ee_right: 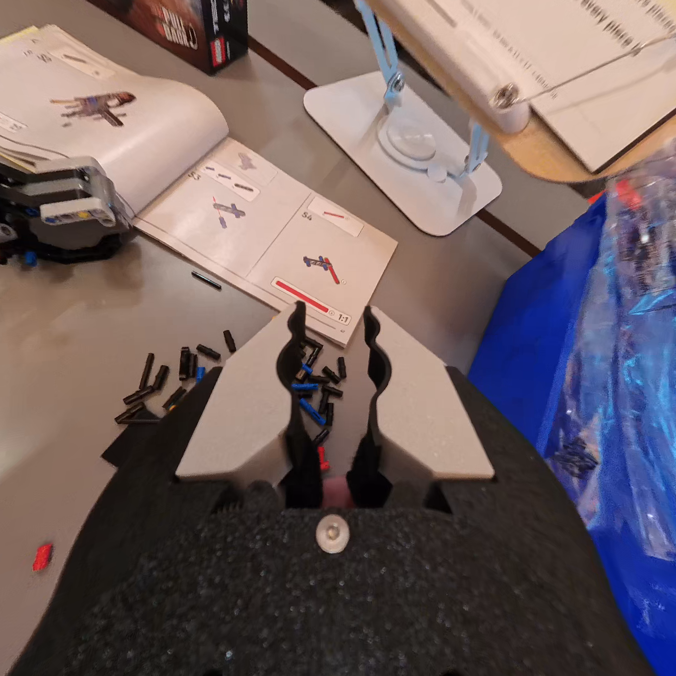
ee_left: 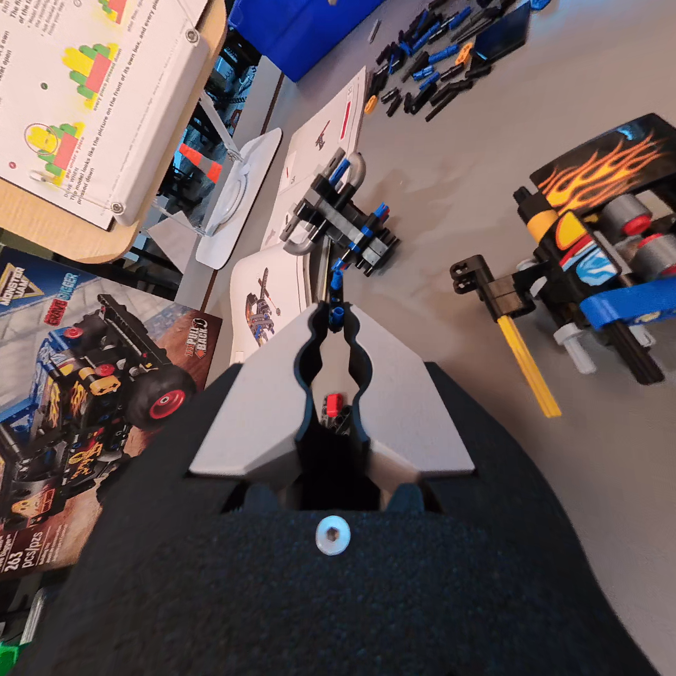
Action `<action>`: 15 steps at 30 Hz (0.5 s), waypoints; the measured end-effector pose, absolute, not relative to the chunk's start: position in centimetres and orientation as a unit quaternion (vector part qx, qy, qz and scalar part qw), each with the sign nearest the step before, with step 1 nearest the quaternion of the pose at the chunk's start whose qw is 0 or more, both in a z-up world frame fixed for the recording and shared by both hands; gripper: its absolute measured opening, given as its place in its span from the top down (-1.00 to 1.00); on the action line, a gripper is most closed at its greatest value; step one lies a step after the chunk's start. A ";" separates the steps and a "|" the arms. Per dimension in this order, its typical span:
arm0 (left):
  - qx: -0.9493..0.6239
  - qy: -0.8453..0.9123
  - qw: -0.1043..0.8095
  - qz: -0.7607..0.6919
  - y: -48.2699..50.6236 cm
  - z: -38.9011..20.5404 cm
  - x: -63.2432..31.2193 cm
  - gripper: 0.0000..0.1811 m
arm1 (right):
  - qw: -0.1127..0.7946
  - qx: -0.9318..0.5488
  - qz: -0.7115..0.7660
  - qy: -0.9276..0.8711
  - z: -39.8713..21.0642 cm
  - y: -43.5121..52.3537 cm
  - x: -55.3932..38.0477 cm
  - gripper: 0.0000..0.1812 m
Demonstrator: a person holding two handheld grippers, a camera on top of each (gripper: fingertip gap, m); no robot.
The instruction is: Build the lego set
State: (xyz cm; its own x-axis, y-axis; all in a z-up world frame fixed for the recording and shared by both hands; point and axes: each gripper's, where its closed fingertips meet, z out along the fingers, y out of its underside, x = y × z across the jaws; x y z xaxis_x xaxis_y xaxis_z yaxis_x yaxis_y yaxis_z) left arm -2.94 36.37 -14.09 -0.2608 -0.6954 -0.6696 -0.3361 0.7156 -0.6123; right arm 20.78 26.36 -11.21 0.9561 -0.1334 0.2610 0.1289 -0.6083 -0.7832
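My left gripper (ee_left: 334, 314) is nearly closed, pinching a thin black beam (ee_left: 335, 292) studded with blue pins at its tips. I take this beam to be the small piece drawn on the open booklet (ee_right: 270, 248), so the step in hand looks like that sub-assembly: pins are in, and a long red axle appears to be the part still missing.

I'll take the booklet as landmark. In the left wrist view, the held beam hovers just right of the booklet's curled page, short of the black and grey frame (ee_left: 340, 216) that stands on the booklet's edge. Well right of the booklet sits the flame-printed truck body (ee_left: 600, 234) with a yellow axle (ee_left: 526, 365) poking out toward me. Beyond it, a loose pile of pins (ee_left: 424, 73) lies on the worktop (ee_left: 475, 190).

My right gripper (ee_right: 331, 311) stands wide and empty, tips over the booklet's near corner, with the same pile of black and blue pins below its fingers. A small red piece (ee_right: 322, 457) lies nearest me in that gap; a blue bin (ee_right: 512, 402) holding bags sits right of the booklet.

Next, I judge, the right gripper must find the red axle. I cannot tell whether that small red piece is it. Then comes a fine, square alignment with a hole in the beam while the left holds steady.
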 end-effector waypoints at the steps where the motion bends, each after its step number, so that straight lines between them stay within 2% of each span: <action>1: -0.332 0.773 0.510 -0.179 36.3 -13.9 -2.9 0.94 | 0.452 -0.880 -0.145 -0.004 -10.5 26.3 20.5 0.66; 7: -0.291 0.743 0.555 -0.237 33.2 -9.1 -3.9 0.93 | 0.560 -0.823 -0.085 -0.049 -4.6 25.3 16.2 0.65; 10: -0.218 0.732 0.596 -0.247 28.2 -5.9 -5.9 0.93 | 0.573 -0.800 0.089 -0.153 -4.1 23.9 5.6 0.64; 12: -0.179 0.730 0.618 -0.230 25.4 -5.7 -7.3 0.93 | 0.567 -0.775 0.186 -0.209 -4.3 22.1 -1.6 0.63; 15: -0.146 0.741 0.632 -0.174 22.9 -7.3 -8.4 0.94 | 0.560 -0.762 0.227 -0.234 -5.2 20.5 -7.4 0.63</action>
State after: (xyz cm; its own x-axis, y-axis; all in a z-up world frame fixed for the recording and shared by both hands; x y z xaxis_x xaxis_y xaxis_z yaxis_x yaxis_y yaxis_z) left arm -8.44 22.89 -7.25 -0.1573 -0.4365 -0.8859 0.0027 0.8968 -0.4424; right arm -7.44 20.52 -5.23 0.7880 0.6099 -0.0843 0.1022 -0.2646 -0.9589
